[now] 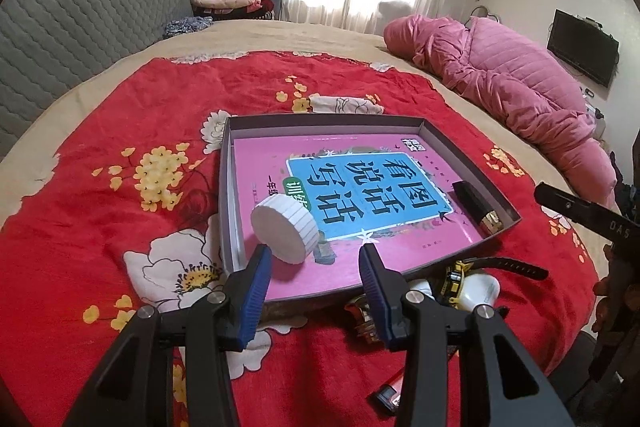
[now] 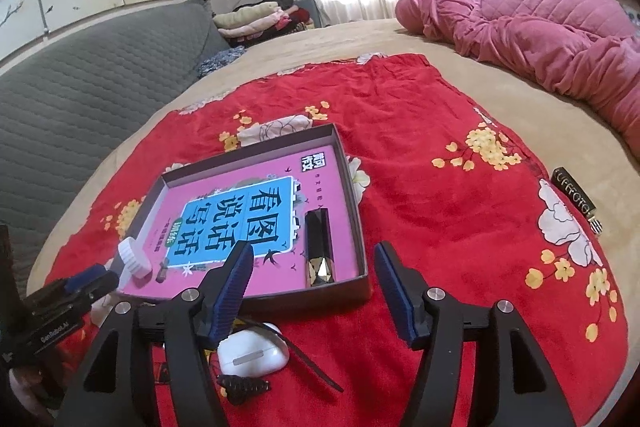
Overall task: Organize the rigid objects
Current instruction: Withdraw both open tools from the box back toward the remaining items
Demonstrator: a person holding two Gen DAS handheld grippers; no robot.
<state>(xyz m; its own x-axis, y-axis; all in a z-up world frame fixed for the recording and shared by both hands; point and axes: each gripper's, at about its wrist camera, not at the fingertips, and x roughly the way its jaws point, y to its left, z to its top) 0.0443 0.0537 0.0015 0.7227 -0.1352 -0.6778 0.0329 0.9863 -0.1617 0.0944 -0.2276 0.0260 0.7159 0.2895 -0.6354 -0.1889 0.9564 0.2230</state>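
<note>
A shallow dark box [image 1: 324, 121] lies on a red flowered cloth, with a pink book [image 1: 256, 163] flat inside. A white ribbed round lid [image 1: 285, 230] rests tilted in the box's near left corner. A black faceted tube with a gold end [image 1: 476, 205] lies along the right wall. My left gripper [image 1: 316, 267] is open at the box's near rim, its left pad close beside the lid, nothing pressed. In the right wrist view my right gripper [image 2: 314, 259] is open just short of the box [image 2: 354, 187], the black tube [image 2: 318, 247] lying beyond its gap.
A white earbud case [image 2: 254, 351], black straps [image 2: 308, 359] and a yellow toy car [image 1: 454, 279] lie on the cloth [image 2: 440, 155] in front of the box. A black lettered tag [image 2: 574, 195] sits far right. A pink quilt [image 1: 500, 83] is heaped at the back right.
</note>
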